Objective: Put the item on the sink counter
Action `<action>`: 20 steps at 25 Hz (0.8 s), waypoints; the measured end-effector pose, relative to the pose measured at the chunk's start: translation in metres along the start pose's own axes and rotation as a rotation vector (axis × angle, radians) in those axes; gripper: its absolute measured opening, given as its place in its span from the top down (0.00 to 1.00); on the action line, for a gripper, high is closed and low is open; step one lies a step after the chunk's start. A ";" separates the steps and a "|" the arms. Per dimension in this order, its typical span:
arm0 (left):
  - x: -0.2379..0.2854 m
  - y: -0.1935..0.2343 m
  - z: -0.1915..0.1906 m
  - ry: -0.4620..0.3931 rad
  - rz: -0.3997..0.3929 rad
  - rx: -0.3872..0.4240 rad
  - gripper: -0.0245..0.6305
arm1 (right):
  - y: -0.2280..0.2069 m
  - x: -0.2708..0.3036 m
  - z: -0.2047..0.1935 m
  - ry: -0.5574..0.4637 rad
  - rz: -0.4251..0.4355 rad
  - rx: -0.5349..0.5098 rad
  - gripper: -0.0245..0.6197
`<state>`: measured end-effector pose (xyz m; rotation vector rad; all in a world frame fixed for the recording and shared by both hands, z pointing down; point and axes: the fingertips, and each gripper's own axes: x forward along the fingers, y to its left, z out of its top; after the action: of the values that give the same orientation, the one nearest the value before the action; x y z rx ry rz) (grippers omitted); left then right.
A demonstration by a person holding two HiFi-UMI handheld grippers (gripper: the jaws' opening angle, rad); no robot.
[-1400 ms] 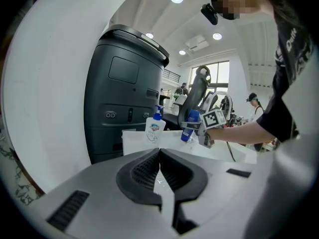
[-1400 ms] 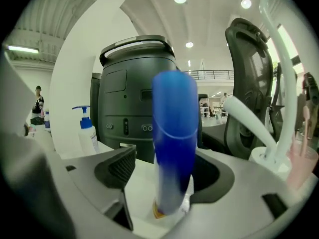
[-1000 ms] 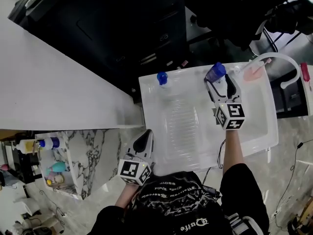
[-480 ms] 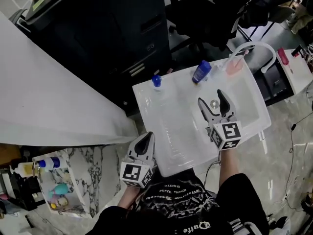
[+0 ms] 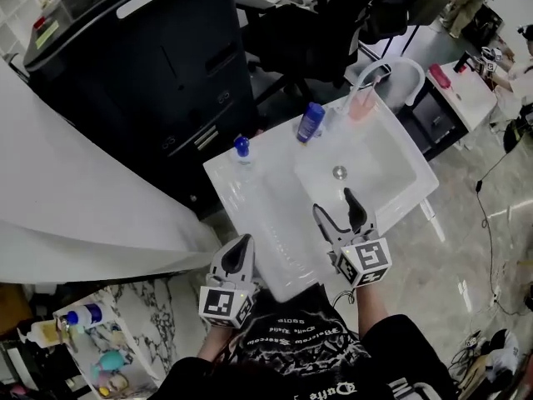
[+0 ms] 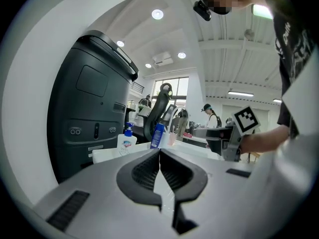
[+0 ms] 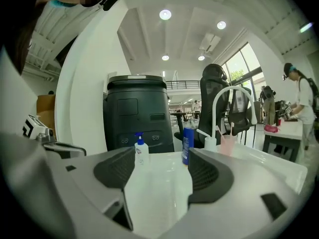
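1. Along the far edge of the white sink surface (image 5: pixel 258 211), a tall blue plastic bottle (image 5: pixel 311 122) stands upright. It is free of both hand-held grippers and sits just beside the far-left corner of the sunken white basin (image 5: pixel 379 169).
2. Further left on that far edge stands a clear pump bottle with a blue pump head (image 5: pixel 241 148), apart from the blue bottle.
3. To the blue bottle's right, a translucent pink cup (image 5: pixel 361 104) stands near the white arched faucet (image 5: pixel 379 67).
4. Over the basin's near edge hovers the right hand-held gripper (image 5: pixel 335 203), its jaws spread apart with nothing between them. In the right gripper view the pump bottle and the blue bottle show far off through the gap.
5. At the surface's left edge, close to the near-left corner, is the left hand-held gripper (image 5: pixel 243 244). Its jaws are pressed together and hold nothing.
6. Beyond the far edge stand a large black machine (image 5: pixel 141 57) and a black office chair (image 5: pixel 333 23).
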<state>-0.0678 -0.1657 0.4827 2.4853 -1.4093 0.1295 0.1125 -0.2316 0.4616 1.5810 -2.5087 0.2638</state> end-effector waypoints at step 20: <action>0.003 -0.045 -0.008 0.019 -0.151 0.037 0.95 | 0.026 -0.083 -0.045 0.024 -0.094 0.089 0.77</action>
<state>-0.0274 -0.1438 0.4819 2.6025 -1.2163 0.1491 0.1270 -0.1372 0.4847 1.7122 -2.4279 0.3843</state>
